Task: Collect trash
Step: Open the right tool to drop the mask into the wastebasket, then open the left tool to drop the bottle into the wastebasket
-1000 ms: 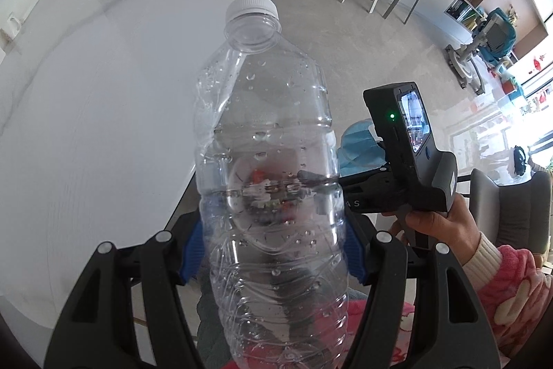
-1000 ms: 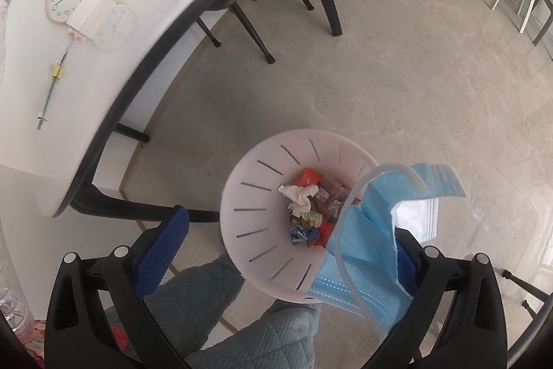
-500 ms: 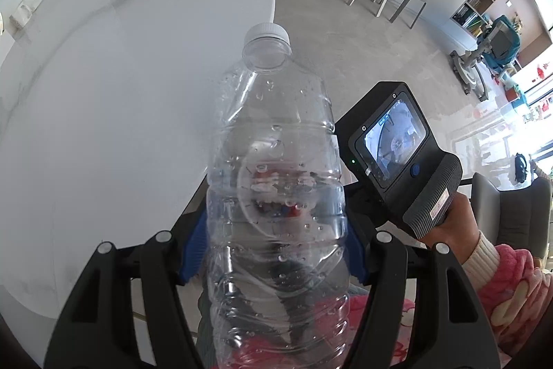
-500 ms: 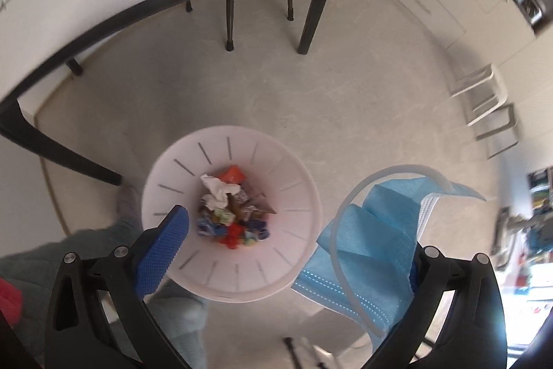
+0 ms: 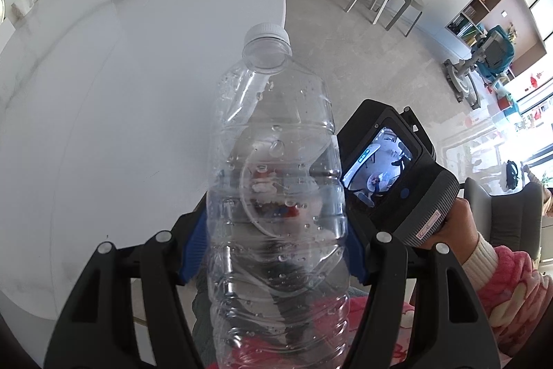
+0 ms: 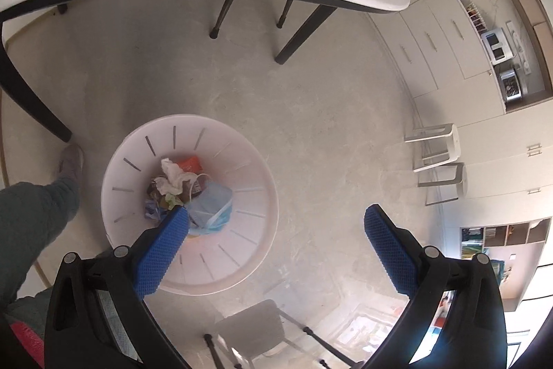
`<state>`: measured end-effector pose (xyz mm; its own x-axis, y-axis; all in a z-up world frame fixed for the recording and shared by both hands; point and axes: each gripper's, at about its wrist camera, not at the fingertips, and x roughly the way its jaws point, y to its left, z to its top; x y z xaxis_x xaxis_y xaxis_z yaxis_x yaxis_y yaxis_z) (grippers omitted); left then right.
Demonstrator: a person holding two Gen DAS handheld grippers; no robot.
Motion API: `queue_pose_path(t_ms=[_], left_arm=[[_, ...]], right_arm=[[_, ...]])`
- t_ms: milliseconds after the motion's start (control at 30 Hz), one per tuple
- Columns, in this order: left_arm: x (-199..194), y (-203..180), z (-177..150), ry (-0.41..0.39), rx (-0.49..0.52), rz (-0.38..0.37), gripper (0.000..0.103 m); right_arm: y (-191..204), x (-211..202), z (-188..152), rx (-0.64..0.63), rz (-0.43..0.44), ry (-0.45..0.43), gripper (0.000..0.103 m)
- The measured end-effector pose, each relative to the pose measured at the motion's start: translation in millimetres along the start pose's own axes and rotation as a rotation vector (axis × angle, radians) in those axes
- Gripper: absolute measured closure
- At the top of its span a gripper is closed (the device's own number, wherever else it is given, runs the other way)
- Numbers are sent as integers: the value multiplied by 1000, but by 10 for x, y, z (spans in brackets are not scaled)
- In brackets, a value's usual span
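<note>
Our left gripper [image 5: 273, 251] clamps the clear bottle [image 5: 276, 196] upright, cap on, beside the white table [image 5: 103, 92]. Our right gripper [image 6: 276, 244] hangs open and empty above the bin [image 6: 252, 161]; the blue mask [image 6: 211, 206] lies inside among wrappers.

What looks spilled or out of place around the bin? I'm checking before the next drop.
Nothing stands out. The blue face mask lies inside the white bin with the other trash, and none shows on the floor. The bottle sits capped in the left claw.
</note>
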<state>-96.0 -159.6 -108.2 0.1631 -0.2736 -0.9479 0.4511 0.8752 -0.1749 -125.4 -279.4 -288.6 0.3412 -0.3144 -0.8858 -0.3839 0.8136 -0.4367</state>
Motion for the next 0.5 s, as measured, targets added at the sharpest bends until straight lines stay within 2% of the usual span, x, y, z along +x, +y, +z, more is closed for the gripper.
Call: queue_pose_path(t_ms=[100, 233, 333, 500], left_arm=[[14, -44, -8, 3, 0, 6, 40], [91, -145, 18, 18, 18, 6, 40], [206, -254, 44, 37, 39, -5, 40], [534, -493, 106, 84, 83, -21, 40]], right_arm=[[-156, -11, -11, 75, 68, 2, 2], [-520, -23, -160, 256, 195, 14, 2], [-719, -52, -337, 335, 201, 26, 2], [-979, -87, -666, 420, 161, 47, 2]])
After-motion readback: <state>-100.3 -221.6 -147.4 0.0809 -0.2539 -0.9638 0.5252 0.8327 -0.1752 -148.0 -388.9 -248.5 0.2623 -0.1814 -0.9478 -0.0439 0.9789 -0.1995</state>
